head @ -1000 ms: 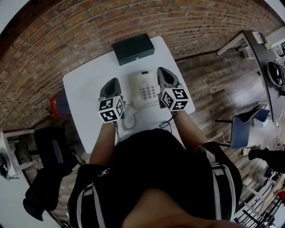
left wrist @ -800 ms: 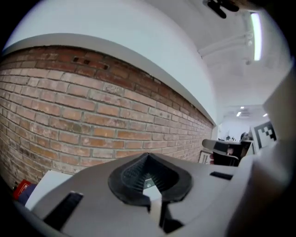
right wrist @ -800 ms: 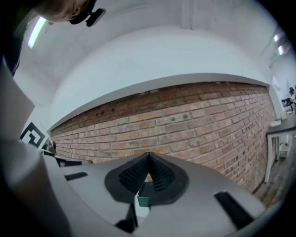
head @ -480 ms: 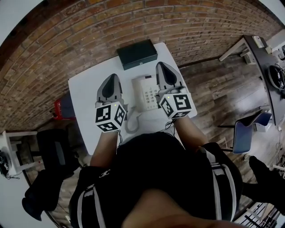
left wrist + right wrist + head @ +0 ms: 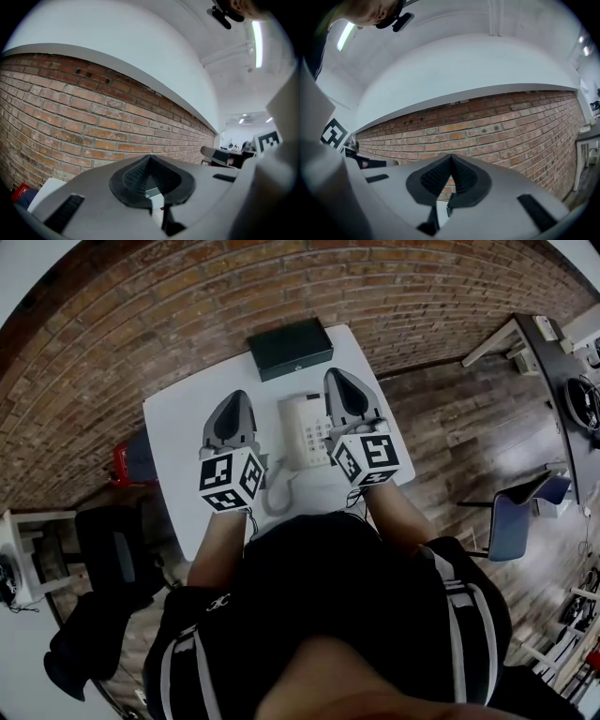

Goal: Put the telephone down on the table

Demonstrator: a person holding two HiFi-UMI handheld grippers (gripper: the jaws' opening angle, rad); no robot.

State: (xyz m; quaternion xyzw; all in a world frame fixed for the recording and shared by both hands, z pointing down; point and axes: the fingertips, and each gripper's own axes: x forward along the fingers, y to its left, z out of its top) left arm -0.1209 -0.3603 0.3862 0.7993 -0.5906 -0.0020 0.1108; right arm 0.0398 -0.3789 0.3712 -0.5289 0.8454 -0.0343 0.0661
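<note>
Below and between my left gripper and right gripper, both with jaws pressed together on nothing, the phone lies flat on the tabletop, long axis running the way they point, about equally near each.

off-white plastic desk telephone | plain white rectangular table | black flat box | red-brown brick wall | grey left gripper and right gripper, black-and-white square markers
</note>
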